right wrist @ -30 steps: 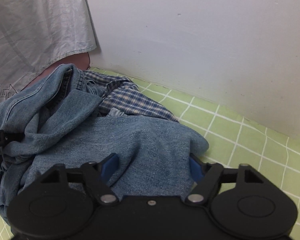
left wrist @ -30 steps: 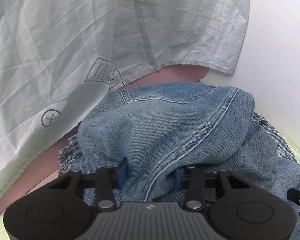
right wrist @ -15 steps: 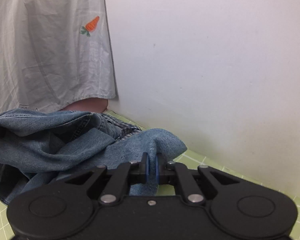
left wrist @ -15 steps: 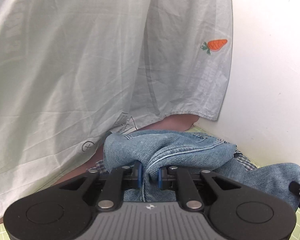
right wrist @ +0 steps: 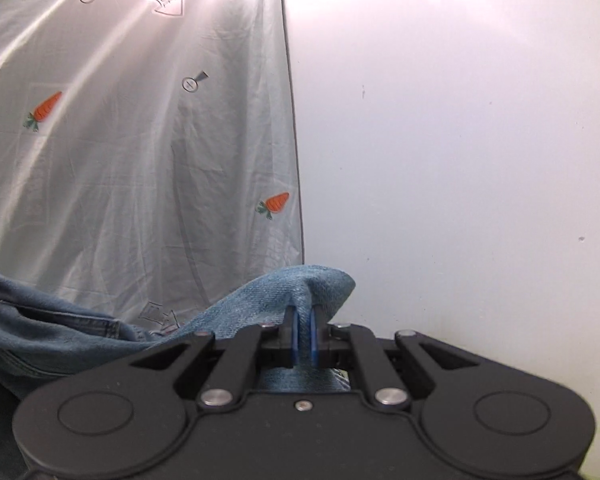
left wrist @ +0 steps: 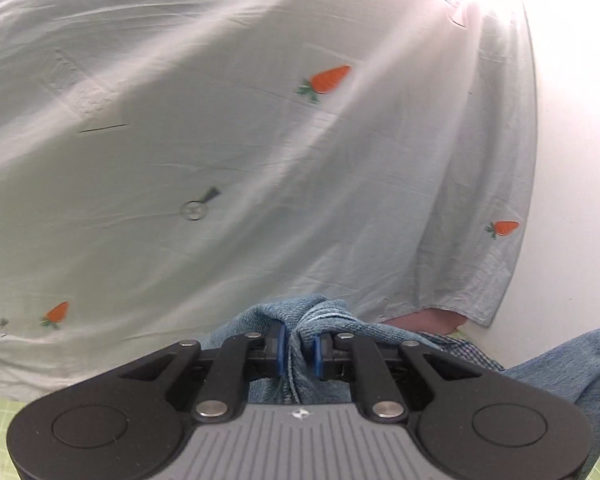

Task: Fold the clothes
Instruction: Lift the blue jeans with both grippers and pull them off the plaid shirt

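Both grippers, left (left wrist: 298, 350) and right (right wrist: 304, 346), are clamping bunched folds of the denim (right wrist: 260, 292), holding it raised before the curtain (left wrist: 220, 160). Thin pinches risk slipping under the weight.

I see the denim garment (left wrist: 300, 322) as coarse, faded blue twill cloth with a visible diagonal weave, and loose threads hang at its bunched edge. Its lining (left wrist: 466, 350) looks like thin woven check cloth in blue and white. My left gripper (left wrist: 299, 351) has matt black plastic arms, a ribbed grey plastic top, dull metal pivot pins and smooth blue pads (left wrist: 281, 346). My right gripper (right wrist: 304, 334) is matt black plastic all over, with the same metal pins. The hanging sheet (left wrist: 228, 168) is thin, pale, creased cotton-like cloth with printed carrots. The wall (right wrist: 460, 160) is smooth, matt white with small specks.
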Tool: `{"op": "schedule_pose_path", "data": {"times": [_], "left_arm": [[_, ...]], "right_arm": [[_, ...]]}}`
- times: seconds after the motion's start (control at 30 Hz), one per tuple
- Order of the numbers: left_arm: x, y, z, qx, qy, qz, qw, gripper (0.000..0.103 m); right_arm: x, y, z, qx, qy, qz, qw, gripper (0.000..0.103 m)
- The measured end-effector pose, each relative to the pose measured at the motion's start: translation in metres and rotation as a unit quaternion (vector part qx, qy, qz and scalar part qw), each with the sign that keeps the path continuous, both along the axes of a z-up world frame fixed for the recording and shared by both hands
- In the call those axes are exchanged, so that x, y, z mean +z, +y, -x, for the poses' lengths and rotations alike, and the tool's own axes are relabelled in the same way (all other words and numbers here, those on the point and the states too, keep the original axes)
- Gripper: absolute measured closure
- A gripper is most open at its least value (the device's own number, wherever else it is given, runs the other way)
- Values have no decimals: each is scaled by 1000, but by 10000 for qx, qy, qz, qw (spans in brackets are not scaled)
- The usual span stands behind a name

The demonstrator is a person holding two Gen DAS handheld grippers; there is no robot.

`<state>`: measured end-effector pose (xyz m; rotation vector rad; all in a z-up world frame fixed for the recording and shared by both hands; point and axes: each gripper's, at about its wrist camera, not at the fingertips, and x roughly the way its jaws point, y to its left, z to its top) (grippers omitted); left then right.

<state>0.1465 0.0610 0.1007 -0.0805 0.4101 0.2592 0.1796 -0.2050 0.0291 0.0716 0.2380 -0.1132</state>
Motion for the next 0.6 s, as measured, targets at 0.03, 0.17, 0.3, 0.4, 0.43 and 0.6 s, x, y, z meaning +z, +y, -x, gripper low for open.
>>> {"op": "schedule_pose_path", "data": {"times": [0.03,0.17,0.3,0.4,0.43,0.6], "left_arm": [[0,14,18,194,53,13,9998,88],[-14,73,86,1026,364,369,9934,88],[-29,126,155,1752,562,677,9806,88],[-33,164,206,2207,612,805,9701,88],[-34,177,221,2348,626,853,9663,88],[-58,222,280,2841,944,833,9505,88]], "right_arm": [[4,3,10,63,-42,9,10000,97],[13,20,43,355,-83,60,9993,97],[17,41,74,674,-19,105,9977,97],[16,66,97,902,36,144,9958,97],[15,75,104,974,73,146,9951,97],[7,127,130,1381,320,212,9897,97]]}}
